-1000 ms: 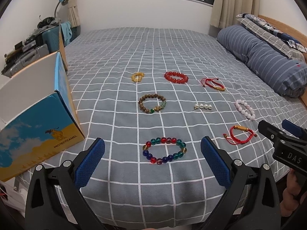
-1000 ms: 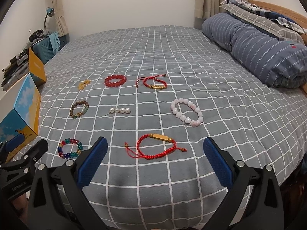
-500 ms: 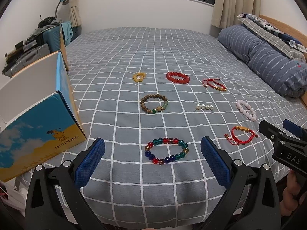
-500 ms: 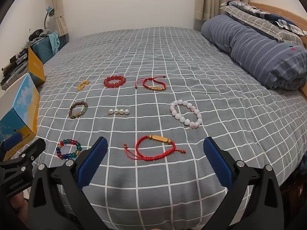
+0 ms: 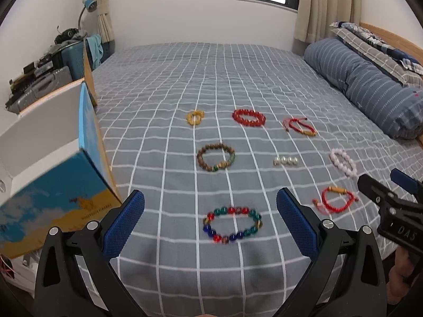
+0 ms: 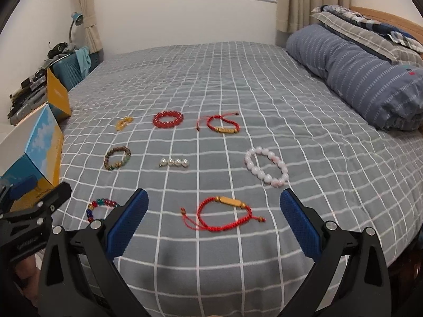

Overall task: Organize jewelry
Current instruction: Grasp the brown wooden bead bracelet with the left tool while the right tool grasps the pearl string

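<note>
On the grey checked bed (image 5: 238,84), the left gripper (image 5: 210,220), jaws released, frames the multicoloured glass-bead bracelet (image 5: 232,224): probably light and slippery, best pinched across one side of the ring. To the right, the right gripper (image 6: 214,220), jaws also released, frames the soft red cord bracelet with a gold tube bead (image 6: 224,215), best taken at the stiff tube.

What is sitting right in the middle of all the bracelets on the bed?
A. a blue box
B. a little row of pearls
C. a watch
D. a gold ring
B: the pearls lie in a short row on the bed, bracelets all around.
</note>
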A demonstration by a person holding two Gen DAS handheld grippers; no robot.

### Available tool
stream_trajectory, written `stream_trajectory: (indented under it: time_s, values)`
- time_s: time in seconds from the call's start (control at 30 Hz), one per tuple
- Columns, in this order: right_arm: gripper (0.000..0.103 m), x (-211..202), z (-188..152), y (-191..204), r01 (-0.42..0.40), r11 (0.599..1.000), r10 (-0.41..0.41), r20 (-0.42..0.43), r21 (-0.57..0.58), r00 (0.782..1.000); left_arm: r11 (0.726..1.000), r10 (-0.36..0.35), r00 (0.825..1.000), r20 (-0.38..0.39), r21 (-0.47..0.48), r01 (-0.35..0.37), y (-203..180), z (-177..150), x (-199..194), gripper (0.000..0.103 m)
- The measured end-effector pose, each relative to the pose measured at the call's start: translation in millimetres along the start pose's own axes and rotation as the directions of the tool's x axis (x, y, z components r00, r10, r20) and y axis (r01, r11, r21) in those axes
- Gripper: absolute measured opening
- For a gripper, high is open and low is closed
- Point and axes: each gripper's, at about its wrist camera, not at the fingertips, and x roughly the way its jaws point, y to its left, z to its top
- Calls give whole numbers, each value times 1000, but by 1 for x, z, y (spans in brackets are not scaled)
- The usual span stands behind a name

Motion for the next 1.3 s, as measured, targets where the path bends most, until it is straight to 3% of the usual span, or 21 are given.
stream_trajectory:
  time_s: [0.13,0.33,0.43,0.57,0.83,0.97,1.3]
  values:
    - [96,5,26,2,-23,1000,23,-13,11,1000,1000,1,1000,12,11,-1,-1,29,9,97]
    - [96,33,74,16,-23,999,21,-55,-25,998,1000,28,998,-63,12,-27,1,78,63,97]
    - [96,63,90,24,-18,999,15,-91,-35,996,999,30,995,-96,19,-28,3,87,90,97]
    - [94,108,82,26,-38,999,33,-172,-27,984,999,-16,983,-185,26,21,10,83,130,97]
    - [87,156,55,26,-63,997,51,-265,-37,963,999,-37,969,-246,15,42,21,64,162,97]
    - [83,167,50,33,-79,996,63,-299,-44,952,999,-2,969,-248,46,14,16,56,173,97]
    - [74,167,51,37,-118,993,105,-330,-19,938,999,-26,968,-249,20,33,19,55,178,94]
